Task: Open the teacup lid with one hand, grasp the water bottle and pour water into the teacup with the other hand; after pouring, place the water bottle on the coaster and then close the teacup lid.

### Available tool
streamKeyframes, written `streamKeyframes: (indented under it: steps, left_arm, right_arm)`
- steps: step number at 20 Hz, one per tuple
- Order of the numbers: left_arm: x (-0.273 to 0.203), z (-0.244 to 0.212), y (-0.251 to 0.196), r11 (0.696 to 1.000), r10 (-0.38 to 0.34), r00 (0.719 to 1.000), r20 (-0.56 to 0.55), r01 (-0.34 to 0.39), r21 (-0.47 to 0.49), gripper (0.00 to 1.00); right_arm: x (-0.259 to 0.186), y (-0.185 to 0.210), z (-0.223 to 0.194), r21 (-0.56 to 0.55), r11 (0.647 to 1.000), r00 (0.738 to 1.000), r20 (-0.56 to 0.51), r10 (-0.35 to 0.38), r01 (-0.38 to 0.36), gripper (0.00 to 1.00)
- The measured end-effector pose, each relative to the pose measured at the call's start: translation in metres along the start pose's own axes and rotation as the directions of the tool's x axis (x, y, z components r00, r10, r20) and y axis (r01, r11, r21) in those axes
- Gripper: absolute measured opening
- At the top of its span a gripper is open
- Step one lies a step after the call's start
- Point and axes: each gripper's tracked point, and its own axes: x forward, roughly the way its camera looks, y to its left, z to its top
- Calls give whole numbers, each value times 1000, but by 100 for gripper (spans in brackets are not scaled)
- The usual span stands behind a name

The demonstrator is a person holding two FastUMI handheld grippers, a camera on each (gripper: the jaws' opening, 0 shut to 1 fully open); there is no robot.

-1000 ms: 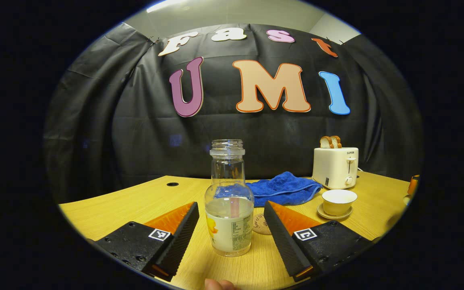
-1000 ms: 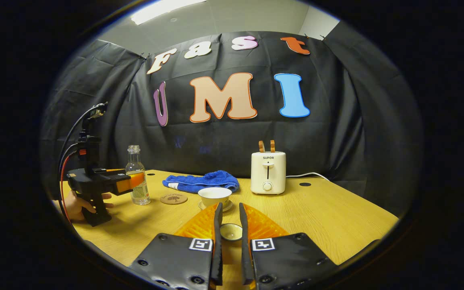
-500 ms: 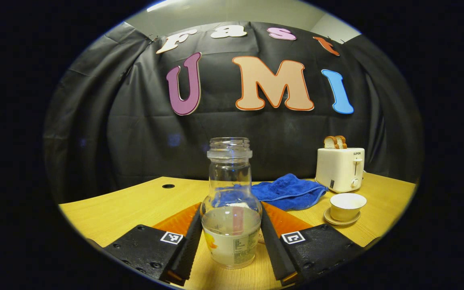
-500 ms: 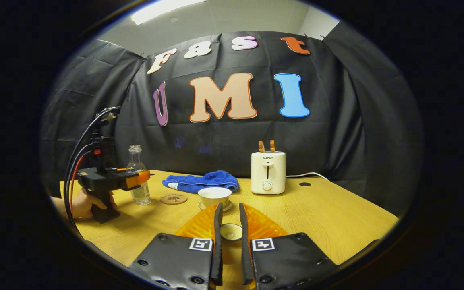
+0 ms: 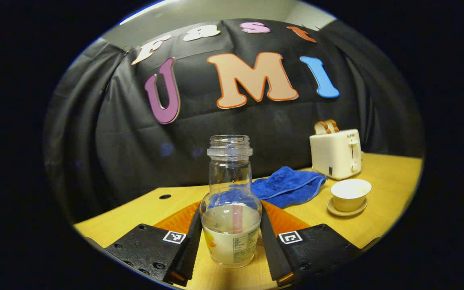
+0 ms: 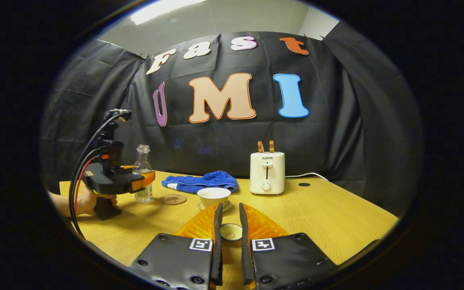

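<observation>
A clear glass water bottle [image 5: 231, 209], uncapped and about a third full, stands upright between my left gripper's [image 5: 229, 209] fingers, which are shut on its lower body. The right gripper view shows that gripper [image 6: 135, 183] and the bottle [image 6: 143, 177] at the left, beside the round cork coaster [image 6: 172, 199]. The white teacup [image 5: 351, 193] sits lidless on its saucer at the right; it also shows as the teacup [image 6: 214, 196] just beyond my right gripper [image 6: 230, 206]. That gripper is shut on the small teacup lid [image 6: 231, 231], held low over the table.
A blue towel [image 5: 288, 186] lies behind the bottle and cup. A white toaster [image 6: 267, 173] with two bread slices stands at the back of the wooden table [image 6: 316, 217]. A hand [image 6: 83, 201] holds the left gripper's handle.
My left gripper went from open around the bottle to shut on it, then shifted slightly right towards the coaster, and its view tilted. The right gripper with the lid stayed still.
</observation>
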Motion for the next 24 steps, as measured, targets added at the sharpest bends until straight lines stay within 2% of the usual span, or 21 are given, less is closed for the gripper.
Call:
streamKeyframes:
  steps: [3, 5, 6, 8, 9, 10, 11, 13, 14, 17, 19, 22, 24]
  left_arm:
    - [10, -1, -24, 978, -65, 996, -57, 75, 194, 69]
    - [14, -6, -40, 927, -106, 989, -107, 137, 348, 66]
    - [15, -9, -46, 878, -109, 987, -116, 150, 454, 67]
    - [23, -11, -57, 729, -111, 989, -101, 150, 668, 67]
    - [20, -14, -64, 656, -122, 987, -101, 157, 738, 67]
    - [19, -13, -72, 605, -136, 985, -108, 169, 778, 67]
    - [18, -12, -83, 572, -148, 982, -120, 184, 799, 67]
    - [18, -13, -88, 537, -171, 976, -137, 209, 818, 67]
    - [14, -12, -88, 504, -171, 975, -143, 211, 837, 65]
    - [7, -16, -93, 377, -172, 974, -146, 202, 904, 67]
    - [1, -18, -101, 319, -174, 972, -157, 206, 925, 66]
    - [-2, -17, -104, 250, -176, 970, -168, 209, 946, 67]
    - [-1, -20, -105, 180, -166, 970, -180, 209, 961, 67]
  right_arm:
    - [1, -9, 1, -1, 1000, 1000, 2, -16, 16, 22]
    - [0, -23, 2, -1, 999, 999, 3, -43, 43, 22]
    - [0, -29, 1, -1, 999, 999, 2, -53, 53, 21]
    - [-3, -39, 2, -2, 997, 997, 4, -73, 73, 22]
    - [-3, -41, 2, -2, 997, 997, 5, -77, 77, 22]
    - [-4, -42, 2, -2, 997, 997, 4, -79, 79, 22]
    - [-4, -43, 3, -2, 997, 997, 5, -79, 79, 21]
    - [-5, -41, 3, -3, 997, 997, 4, -74, 74, 21]
    - [-5, -41, 2, -2, 997, 997, 4, -72, 72, 21]
    - [-5, -40, 3, -2, 998, 998, 3, -64, 64, 22]
    - [-4, -40, 3, -2, 998, 998, 3, -61, 61, 22]
    - [-4, -45, 3, 4, 998, 998, 2, -67, 67, 22]
    - [-5, -45, 3, 8, 998, 998, 2, -65, 65, 22]
